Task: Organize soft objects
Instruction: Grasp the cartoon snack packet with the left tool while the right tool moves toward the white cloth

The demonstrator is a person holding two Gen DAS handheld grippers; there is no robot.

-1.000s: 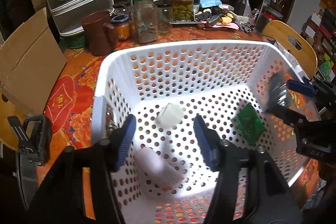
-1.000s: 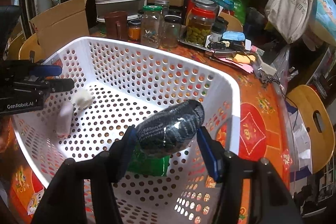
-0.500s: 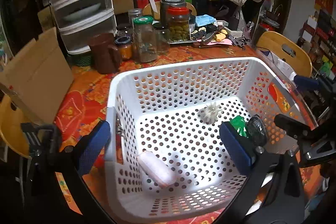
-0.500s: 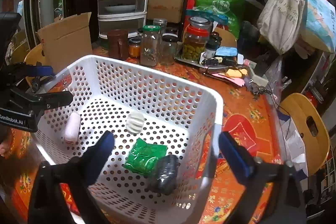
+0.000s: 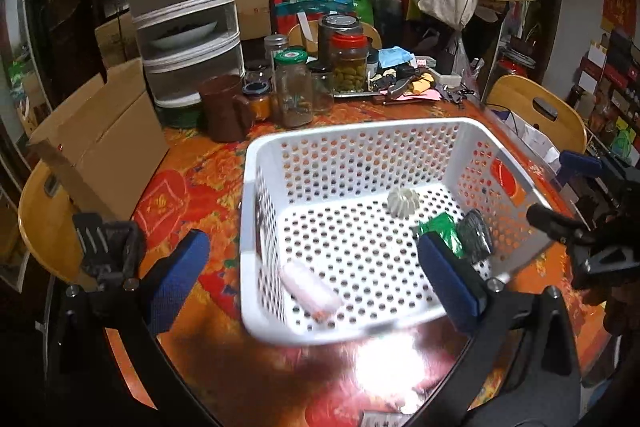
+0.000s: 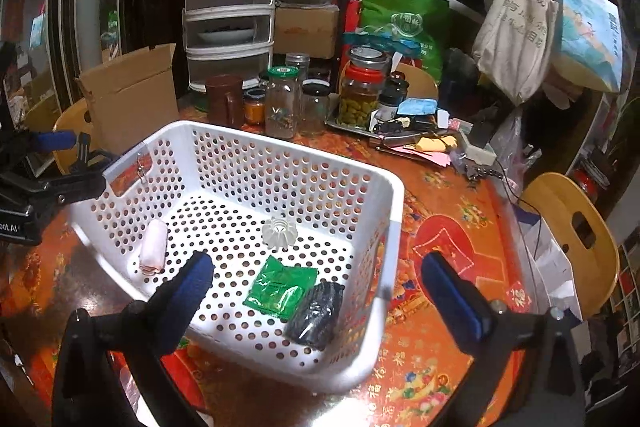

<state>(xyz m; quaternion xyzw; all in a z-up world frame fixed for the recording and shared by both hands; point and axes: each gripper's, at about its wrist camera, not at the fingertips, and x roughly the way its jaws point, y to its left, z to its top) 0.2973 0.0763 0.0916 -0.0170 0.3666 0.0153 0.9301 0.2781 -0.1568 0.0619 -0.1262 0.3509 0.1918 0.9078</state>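
Four soft objects lie on the perforated floor of the white basket, which stands on the worktop with its red-and-orange patterned cloth; both grippers hang above the basket's near side with nothing between their blue pads. Seen from the right wrist, the right gripper has its jaws spread wide, and they have just been opening; the dark knitted roll lies below and between its fingers, in the basket's near right corner, touching the green packet just to its left; the white ribbed piece sits farther in, near the middle of the floor, apart from the packet; the pale pink roll lies well to the left, close to the left wall. Seen from the left wrist, the left gripper is likewise fully spread, its jaws having just been opening, and it holds nothing; the pale pink roll lies between its fingers, near the basket's near left corner, untouched; the green packet and dark knitted roll show just beyond its right pad; the right gripper's dark fingers reach in from the right edge. Glass jars and a brown mug stand on the far side of the worktop, behind the basket.
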